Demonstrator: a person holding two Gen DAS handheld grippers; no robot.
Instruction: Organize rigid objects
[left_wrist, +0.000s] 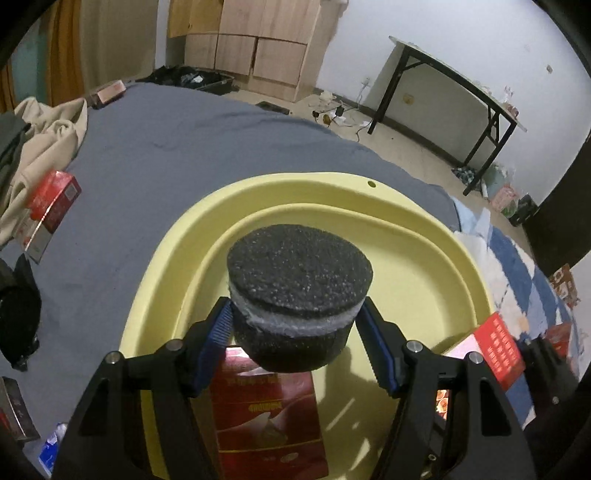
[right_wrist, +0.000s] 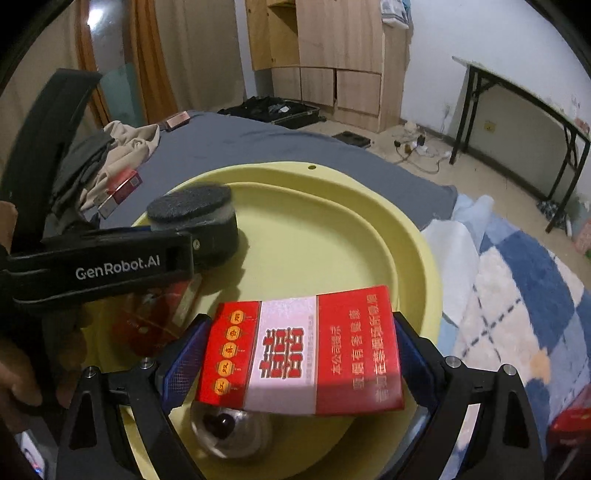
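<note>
My left gripper (left_wrist: 295, 328) is shut on a black foam cylinder (left_wrist: 299, 277) with a white band, held just above the yellow basin (left_wrist: 332, 192). The cylinder also shows in the right wrist view (right_wrist: 199, 218), with the left gripper (right_wrist: 99, 262) beside it. A dark red box (left_wrist: 269, 417) lies in the basin under the cylinder. My right gripper (right_wrist: 299, 354) is shut on a red-and-white box (right_wrist: 299, 350), held above the basin's (right_wrist: 332, 236) near rim. A clear round object (right_wrist: 229, 428) lies in the basin below that box.
The basin sits on a grey bedsheet (left_wrist: 147, 155). A red box (left_wrist: 51, 206) lies by beige clothes (left_wrist: 40, 144) at the left. A blue checked blanket (right_wrist: 517, 295) lies to the right. A black folding table (left_wrist: 461, 99) and a wooden wardrobe (left_wrist: 255, 40) stand beyond.
</note>
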